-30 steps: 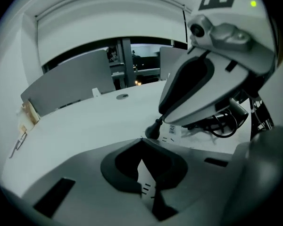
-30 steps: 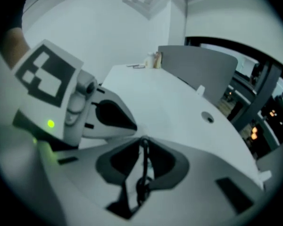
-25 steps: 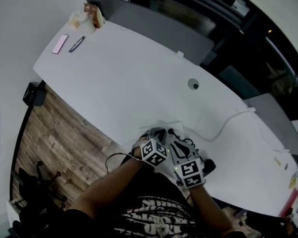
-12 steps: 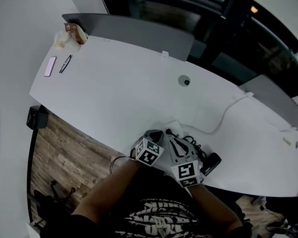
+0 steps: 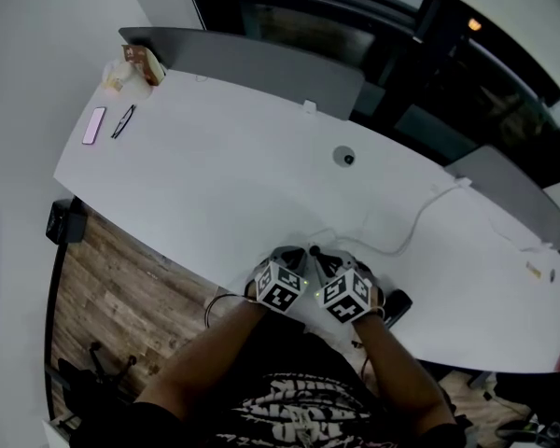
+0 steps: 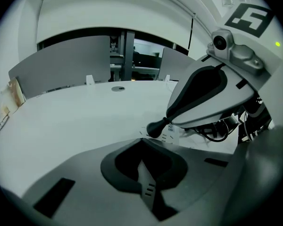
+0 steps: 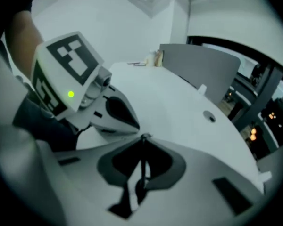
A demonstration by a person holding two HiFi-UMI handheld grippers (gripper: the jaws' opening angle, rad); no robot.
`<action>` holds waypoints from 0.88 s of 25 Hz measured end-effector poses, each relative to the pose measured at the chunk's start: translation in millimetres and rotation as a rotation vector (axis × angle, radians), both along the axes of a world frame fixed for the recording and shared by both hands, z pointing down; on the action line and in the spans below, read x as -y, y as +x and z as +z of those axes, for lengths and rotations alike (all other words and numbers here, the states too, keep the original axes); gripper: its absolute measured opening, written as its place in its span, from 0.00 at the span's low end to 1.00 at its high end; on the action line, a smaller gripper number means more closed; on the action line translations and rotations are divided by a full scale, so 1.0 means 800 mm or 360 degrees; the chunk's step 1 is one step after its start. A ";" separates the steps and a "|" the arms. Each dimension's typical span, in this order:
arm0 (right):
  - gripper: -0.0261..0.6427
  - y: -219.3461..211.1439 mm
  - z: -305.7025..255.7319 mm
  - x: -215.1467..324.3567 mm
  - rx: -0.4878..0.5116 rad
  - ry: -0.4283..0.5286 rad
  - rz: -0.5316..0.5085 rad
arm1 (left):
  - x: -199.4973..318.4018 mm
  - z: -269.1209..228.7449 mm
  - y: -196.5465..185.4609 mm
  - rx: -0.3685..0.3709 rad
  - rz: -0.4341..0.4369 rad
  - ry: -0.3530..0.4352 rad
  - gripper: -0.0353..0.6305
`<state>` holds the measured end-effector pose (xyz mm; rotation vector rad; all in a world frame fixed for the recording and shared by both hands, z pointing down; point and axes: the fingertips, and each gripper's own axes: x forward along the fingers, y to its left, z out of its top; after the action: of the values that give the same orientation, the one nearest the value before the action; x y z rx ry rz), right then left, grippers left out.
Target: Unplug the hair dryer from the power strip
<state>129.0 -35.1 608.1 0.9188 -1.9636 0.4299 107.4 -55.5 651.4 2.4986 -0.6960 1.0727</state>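
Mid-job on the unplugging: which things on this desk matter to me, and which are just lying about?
Job: hair dryer; black cord beside it; white cable, probably the power strip's lead. The strip itself I cannot make out.
Lying about: pink phone; pen-like item; snack packets; desk grommet.

A smooth, matt white surface (image 5: 233, 157) spreads above a floor (image 5: 112, 278) of grained wood planks. The left gripper (image 6: 142, 144) shows a smooth pale-grey plastic shell with matt black recesses at its jaws; the person's shirt (image 5: 289, 404) is printed black cloth.
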 end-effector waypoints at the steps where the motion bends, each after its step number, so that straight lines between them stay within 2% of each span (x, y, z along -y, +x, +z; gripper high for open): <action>1: 0.11 0.000 0.000 -0.003 0.0035 -0.0019 0.0016 | -0.002 0.000 0.000 0.0002 0.0004 0.0002 0.09; 3: 0.11 0.002 -0.004 -0.005 0.0102 -0.0023 0.0056 | -0.005 0.000 0.001 0.0008 0.0007 0.0004 0.09; 11: 0.11 0.028 -0.084 -0.003 0.0263 0.0187 0.0217 | -0.002 0.004 -0.004 0.0004 -0.0009 0.0002 0.09; 16: 0.11 0.082 -0.084 -0.009 0.0180 0.0276 0.0344 | 0.005 0.007 -0.005 0.0037 0.0022 0.0033 0.09; 22: 0.11 0.151 -0.033 -0.002 0.0036 0.0274 0.0475 | 0.019 0.007 -0.003 0.0048 0.0054 0.0042 0.09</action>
<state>249.6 -33.9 582.0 1.3310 -1.9104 0.4455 104.6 -70.4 656.8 2.5300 -0.6827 1.1223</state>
